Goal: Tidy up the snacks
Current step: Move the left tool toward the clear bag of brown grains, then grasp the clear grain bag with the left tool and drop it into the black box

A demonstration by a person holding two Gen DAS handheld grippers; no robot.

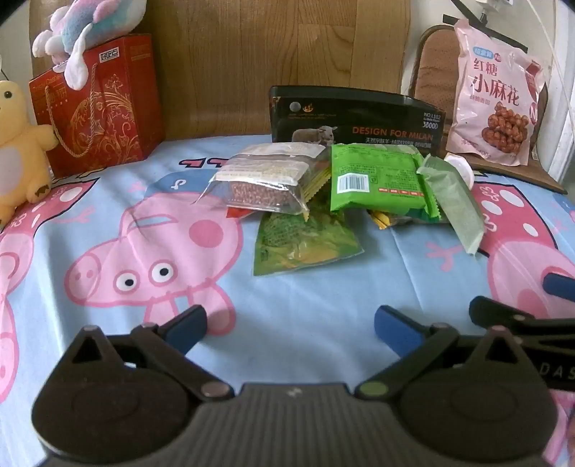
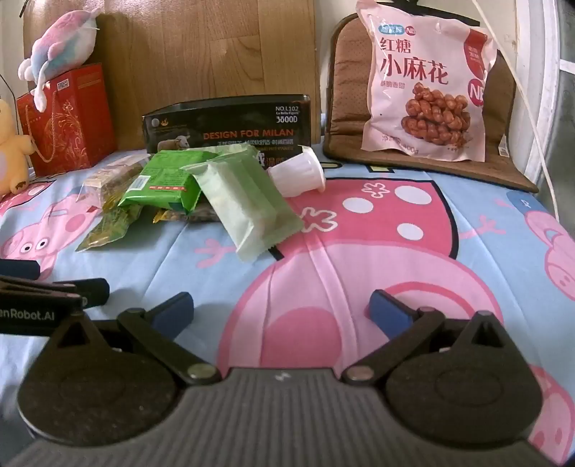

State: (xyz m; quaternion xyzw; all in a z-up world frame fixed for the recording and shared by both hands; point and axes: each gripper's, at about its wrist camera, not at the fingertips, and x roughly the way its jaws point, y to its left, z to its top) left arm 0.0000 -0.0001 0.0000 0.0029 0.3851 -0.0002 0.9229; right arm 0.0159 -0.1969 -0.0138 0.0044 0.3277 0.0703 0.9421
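Note:
A pile of snack packets lies on the Peppa Pig sheet (image 1: 294, 316): a clear bag of red beans (image 1: 262, 179), a bright green packet (image 1: 373, 179), a pale green packet (image 1: 452, 201), a green-yellow pouch (image 1: 302, 244) and a white jelly cup (image 2: 298, 174). A black box (image 1: 355, 118) stands behind the pile. A big pink snack bag (image 1: 496, 97) leans on a brown cushion. My left gripper (image 1: 291, 325) is open and empty, short of the pile. My right gripper (image 2: 280, 310) is open and empty, to the right of the pile; the pale green packet (image 2: 248, 201) is nearest.
A red gift bag (image 1: 97, 107) with a plush toy (image 1: 86, 32) on top stands at the back left, beside a yellow plush (image 1: 18, 151). A wooden headboard (image 1: 251, 54) runs behind. The brown cushion (image 2: 424, 161) lies at the back right.

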